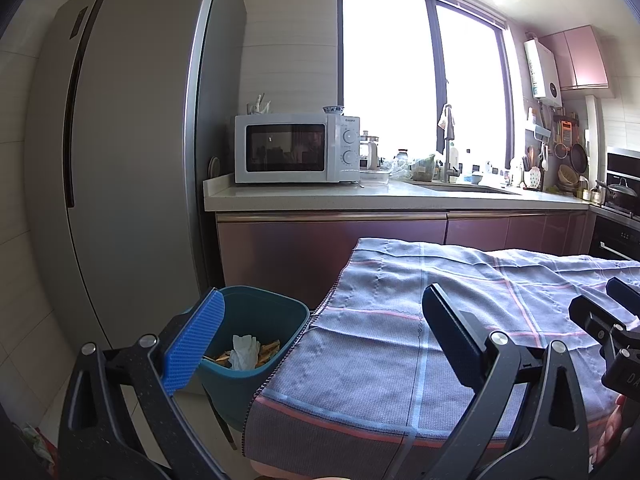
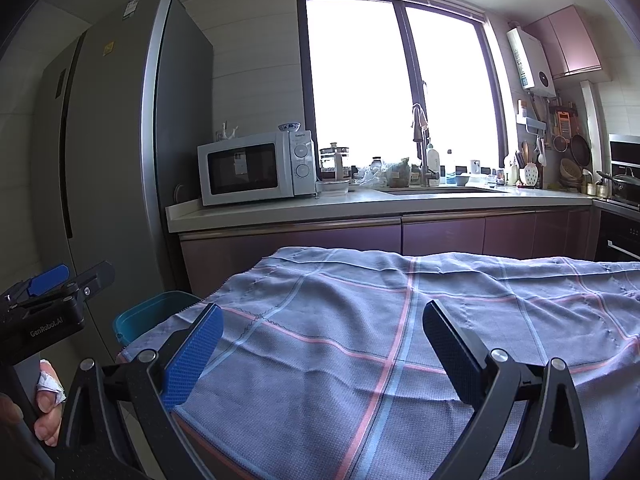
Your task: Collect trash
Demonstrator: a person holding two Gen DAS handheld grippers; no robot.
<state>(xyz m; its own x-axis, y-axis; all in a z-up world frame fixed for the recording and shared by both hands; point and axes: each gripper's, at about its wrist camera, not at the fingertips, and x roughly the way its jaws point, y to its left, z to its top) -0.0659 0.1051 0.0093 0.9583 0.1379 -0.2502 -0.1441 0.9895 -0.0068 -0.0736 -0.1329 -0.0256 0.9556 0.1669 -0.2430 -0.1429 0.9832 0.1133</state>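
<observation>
A teal trash bin point(image 1: 256, 320) stands on the floor at the table's left end; inside lie a crumpled white tissue point(image 1: 244, 352) and brown scraps point(image 1: 268, 350). Its rim also shows in the right wrist view point(image 2: 156, 312). My left gripper point(image 1: 320, 320) is open and empty, left finger over the bin, right finger over the checked cloth point(image 1: 460, 300). My right gripper point(image 2: 322, 330) is open and empty above the cloth-covered table point(image 2: 400, 320). The right gripper shows at the right edge of the left wrist view point(image 1: 608, 316); the left gripper shows at the left edge of the right wrist view point(image 2: 52, 284).
A tall grey fridge point(image 1: 120, 160) stands behind the bin. A counter point(image 1: 360, 196) with a white microwave point(image 1: 296, 148), sink tap point(image 1: 448, 140) and clutter runs under the window. A stove with a pan point(image 1: 620, 192) is at the right.
</observation>
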